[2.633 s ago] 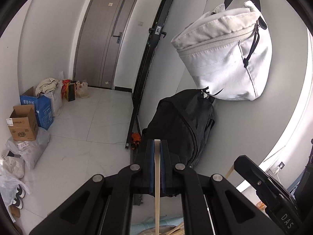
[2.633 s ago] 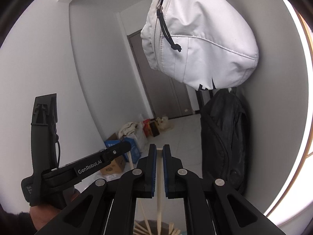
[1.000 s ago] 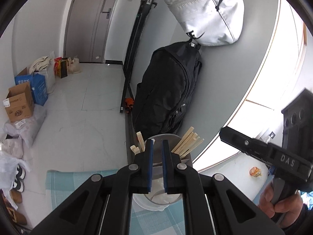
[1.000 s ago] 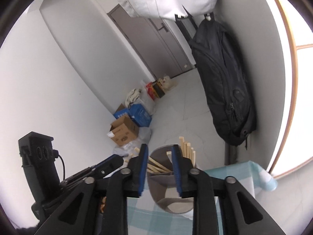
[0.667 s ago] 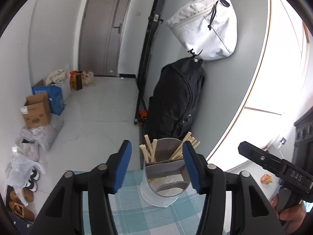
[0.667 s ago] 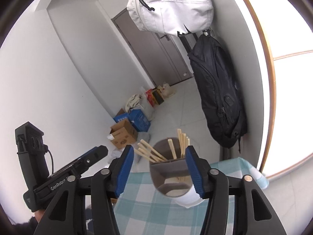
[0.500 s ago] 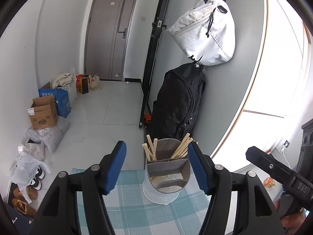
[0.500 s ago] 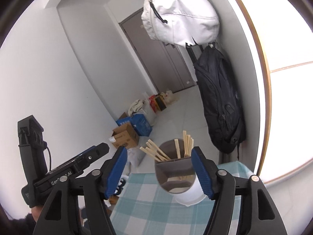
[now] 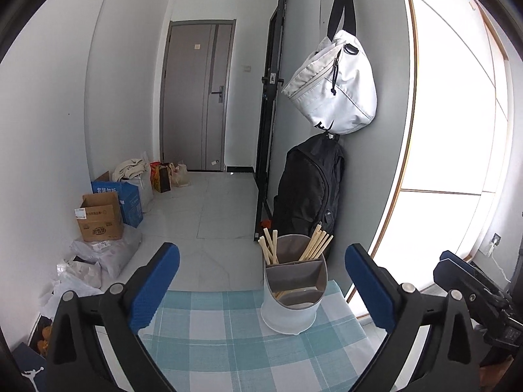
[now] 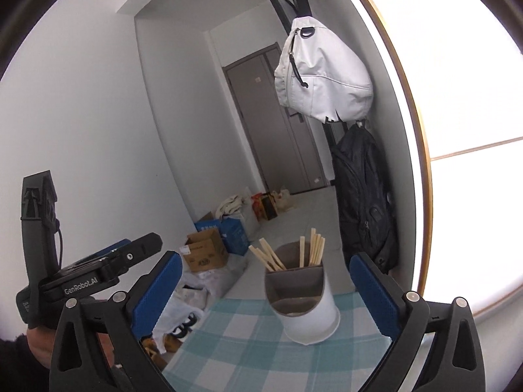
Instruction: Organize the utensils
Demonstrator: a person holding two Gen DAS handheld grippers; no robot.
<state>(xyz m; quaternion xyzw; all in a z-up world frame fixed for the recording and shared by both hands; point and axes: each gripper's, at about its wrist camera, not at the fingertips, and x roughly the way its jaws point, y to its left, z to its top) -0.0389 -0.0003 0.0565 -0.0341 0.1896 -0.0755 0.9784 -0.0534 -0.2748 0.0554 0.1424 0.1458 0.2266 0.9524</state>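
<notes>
On the checked cloth [image 9: 228, 336] a white holder [image 9: 289, 313] with a grey divided insert is stood upright, near the cloth's far edge. Wooden chopsticks [image 9: 315, 243] are held in its rear compartments, one bunch leaning left and another leaning right; the front compartments appear empty, though their bottoms are hard to make out. The left gripper [image 9: 261, 289] is seen with its jaws spread wide, having just been opening, and nothing is gripped between its blue pads [image 9: 153, 287]; the holder is framed between them without being touched. The right gripper [image 10: 265, 297] is likewise spread wide, having just been opening, with nothing held and the holder apart from both pads. Behind the holder a black backpack [image 9: 309, 189] is propped against the wall, and a white bag [image 9: 333, 91] is hung above it.
</notes>
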